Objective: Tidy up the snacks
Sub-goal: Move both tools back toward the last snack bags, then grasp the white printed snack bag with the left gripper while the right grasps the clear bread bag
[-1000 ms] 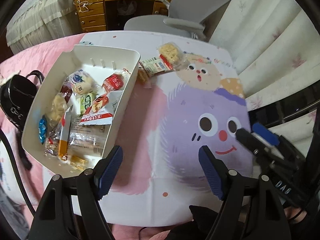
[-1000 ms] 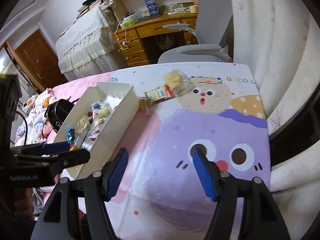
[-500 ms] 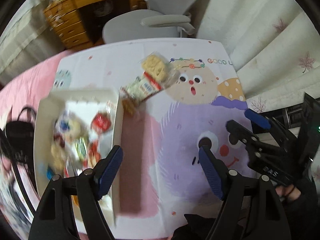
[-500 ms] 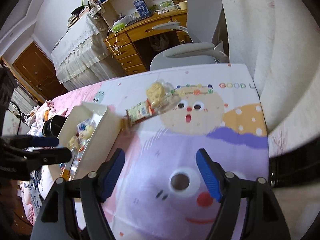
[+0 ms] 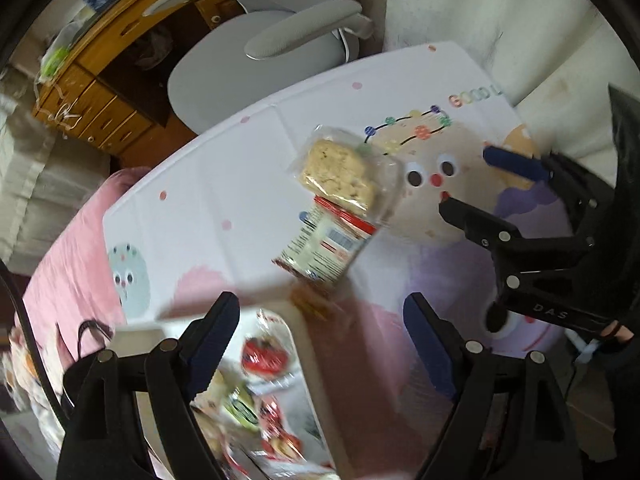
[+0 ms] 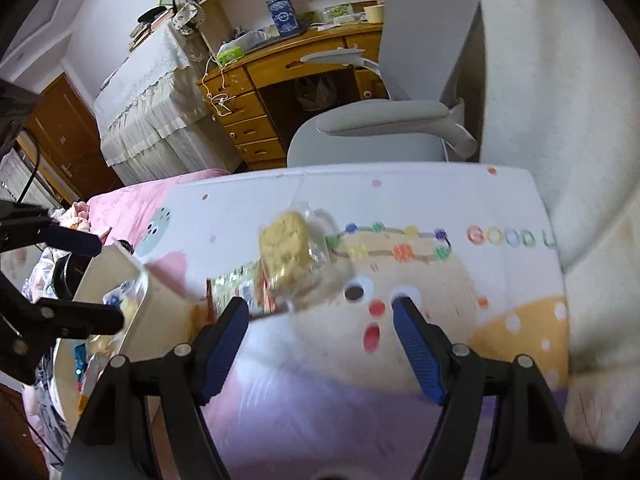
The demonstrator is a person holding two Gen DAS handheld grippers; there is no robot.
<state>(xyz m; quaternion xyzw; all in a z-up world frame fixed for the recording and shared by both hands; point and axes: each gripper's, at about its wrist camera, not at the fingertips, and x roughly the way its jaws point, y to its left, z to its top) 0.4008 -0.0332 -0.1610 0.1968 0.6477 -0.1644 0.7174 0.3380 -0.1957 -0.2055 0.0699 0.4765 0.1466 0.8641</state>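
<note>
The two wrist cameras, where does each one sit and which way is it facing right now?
Left wrist: on the left gripper, looking down over the white bin corner toward the snack packets; the right gripper shows, open.
Right wrist: on the right gripper, facing the packets, the gray chair beyond.
Shared: packets, bin, cartoon cloth.

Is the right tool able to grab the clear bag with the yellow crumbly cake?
Probably yes. The right tool is open and empty, and the clear bag with the yellow crumbly cake lies just ahead of it on the cartoon tablecloth, with nothing between them. The bag overlaps a printed snack packet.
</note>
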